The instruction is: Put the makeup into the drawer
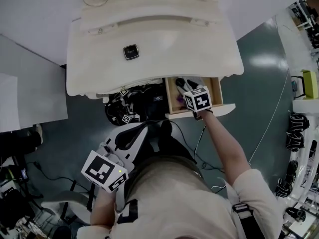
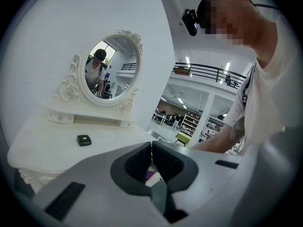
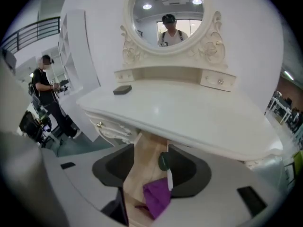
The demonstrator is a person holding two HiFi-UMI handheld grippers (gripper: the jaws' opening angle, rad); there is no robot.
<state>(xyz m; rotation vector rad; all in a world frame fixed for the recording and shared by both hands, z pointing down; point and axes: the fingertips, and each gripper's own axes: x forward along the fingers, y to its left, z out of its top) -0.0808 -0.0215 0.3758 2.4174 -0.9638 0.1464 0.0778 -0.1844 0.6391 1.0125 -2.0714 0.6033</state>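
Observation:
The white vanity [image 1: 164, 39] has its right-hand wooden drawer [image 1: 172, 102] pulled out. My right gripper [image 1: 188, 86] hangs over it, open and empty. In the right gripper view the gripper [image 3: 154, 150] looks down into the drawer [image 3: 142, 174], where a purple makeup item [image 3: 156, 197], a white tube [image 3: 169, 181] and a dark round piece [image 3: 163, 161] lie. A black compact [image 1: 131, 52] rests on the tabletop [image 3: 122, 90]. My left gripper [image 1: 143, 128] is held low in front of the vanity, its jaws meeting at the tips [image 2: 151, 144] with nothing gripped.
An oval mirror [image 3: 168, 15] stands at the back of the vanity. Black gear with marker cubes [image 1: 130, 109] sits under the tabletop left of the drawer. Cables [image 1: 209, 148] trail on the floor. A person [image 3: 47, 86] stands to the left.

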